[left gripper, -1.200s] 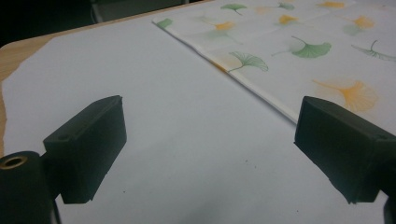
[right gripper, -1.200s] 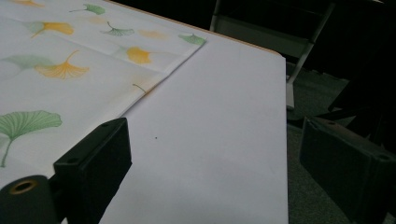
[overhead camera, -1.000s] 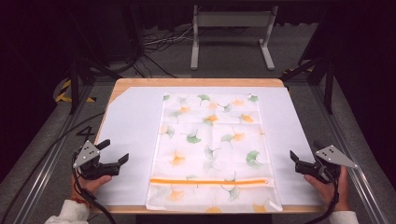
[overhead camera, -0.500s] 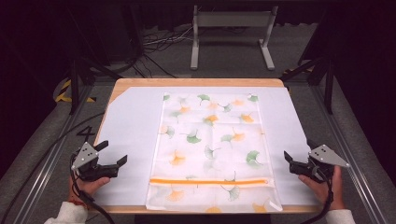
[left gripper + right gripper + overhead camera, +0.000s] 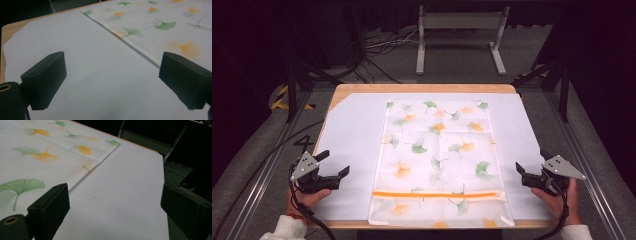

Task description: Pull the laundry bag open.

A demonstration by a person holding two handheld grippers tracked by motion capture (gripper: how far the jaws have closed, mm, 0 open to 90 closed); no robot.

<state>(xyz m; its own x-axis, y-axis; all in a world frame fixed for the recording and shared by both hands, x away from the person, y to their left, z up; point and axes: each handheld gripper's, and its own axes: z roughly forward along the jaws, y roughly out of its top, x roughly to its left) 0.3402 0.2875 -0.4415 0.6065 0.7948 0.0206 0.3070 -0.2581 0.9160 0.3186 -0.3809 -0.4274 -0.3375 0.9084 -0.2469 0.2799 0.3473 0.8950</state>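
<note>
I am looking over a wooden worktop [image 5: 362, 90] lying under white paper [image 5: 352, 145] in a dark room; the leaf-print cloth [image 5: 439, 150] is lying flat mid-worktop, both grippers' jaws gaping apart beside it, left gripper [image 5: 333, 165], right gripper [image 5: 529, 162].

A sheet [image 5: 352, 145] covers most of the surface [image 5: 362, 89], leaving its far edge and far left corner bare. On the sheet lies a cloth bag [image 5: 439, 160], flat, midway between the left and right edges; its far end stops short of the surface's far edge and its near end reaches the near edge. A zipper [image 5: 437, 194] crosses the bag from side to side close to its near end. The left gripper [image 5: 334, 167] sits over the sheet near the near left corner, just left of the bag. The right gripper [image 5: 532, 167] sits near the near right corner, right of the bag. Beyond the far edge a metal stand [image 5: 459, 22] stands on the floor, cables [image 5: 377, 42] to its left.
</note>
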